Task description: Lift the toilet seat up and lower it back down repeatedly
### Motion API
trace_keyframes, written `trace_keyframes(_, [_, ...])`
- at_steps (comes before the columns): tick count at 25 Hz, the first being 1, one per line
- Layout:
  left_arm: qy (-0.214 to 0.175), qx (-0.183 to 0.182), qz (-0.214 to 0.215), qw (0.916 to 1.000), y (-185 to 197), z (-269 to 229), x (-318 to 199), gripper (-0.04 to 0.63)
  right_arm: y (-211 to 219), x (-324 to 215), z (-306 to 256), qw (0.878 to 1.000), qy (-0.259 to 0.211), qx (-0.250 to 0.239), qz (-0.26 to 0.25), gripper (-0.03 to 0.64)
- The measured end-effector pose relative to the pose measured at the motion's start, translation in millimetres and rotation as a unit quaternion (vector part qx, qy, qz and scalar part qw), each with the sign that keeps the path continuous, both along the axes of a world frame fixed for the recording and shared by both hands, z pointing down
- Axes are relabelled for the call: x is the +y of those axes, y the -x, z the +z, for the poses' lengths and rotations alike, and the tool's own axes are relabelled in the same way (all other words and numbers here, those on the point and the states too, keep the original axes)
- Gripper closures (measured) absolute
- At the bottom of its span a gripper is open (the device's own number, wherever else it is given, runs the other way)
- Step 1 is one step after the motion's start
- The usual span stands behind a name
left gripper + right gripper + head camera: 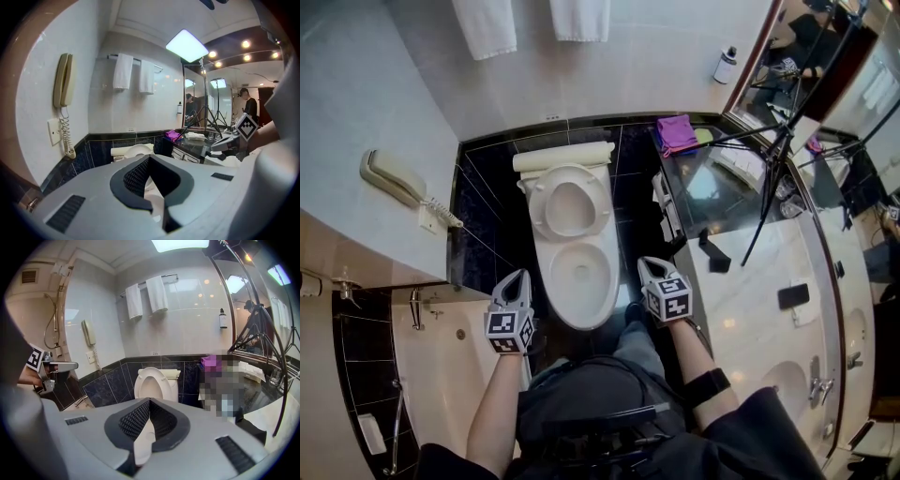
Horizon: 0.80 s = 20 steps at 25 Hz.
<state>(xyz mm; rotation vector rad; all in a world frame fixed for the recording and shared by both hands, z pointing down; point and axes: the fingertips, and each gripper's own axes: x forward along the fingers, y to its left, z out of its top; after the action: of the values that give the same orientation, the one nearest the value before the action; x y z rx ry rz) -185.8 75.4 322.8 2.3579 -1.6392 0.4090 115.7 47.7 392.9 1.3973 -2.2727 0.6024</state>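
Both pressed together and empty, left gripper (522, 276) and right gripper (647, 263) flank the bowl (581, 314) at mid-frame; the upright toilet seat (546, 208) is probably best tipped forward gently.

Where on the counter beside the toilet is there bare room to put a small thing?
The pale counter is bare between the small black object and the flat dark device. Its dark end by the purple cloth is crowded: tripod legs cross it.

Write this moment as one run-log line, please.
toilet seat raised | left gripper shut, empty, beside bowl | right gripper shut, empty, beside bowl
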Motion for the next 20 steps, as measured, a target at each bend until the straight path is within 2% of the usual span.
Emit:
trace_keyframes(7, [0.014,-0.001,-0.010,0.9998,2.4,7.9,-9.3,0.595,11.3,-25.8,-10.4,0.997,-0.024,0.072,-0.031,0.595])
trace_keyframes(13, [0.029,-0.003,-0.024,0.9993,0.0,21.9,-36.9,0.595,21.5,-78.6,-4.2,0.989,-0.039,0.120,-0.077,0.514])
trace_keyframes(16, [0.036,-0.002,-0.024,0.9991,-7.2,30.9,-57.5,0.595,25.5,-112.0,1.5,0.984,-0.046,0.138,-0.098,0.447])
trace_keyframes(20, [0.039,-0.002,-0.033,0.9987,-18.0,45.5,-89.2,0.595,29.2,-159.9,17.5,0.979,-0.050,0.155,-0.121,0.413])
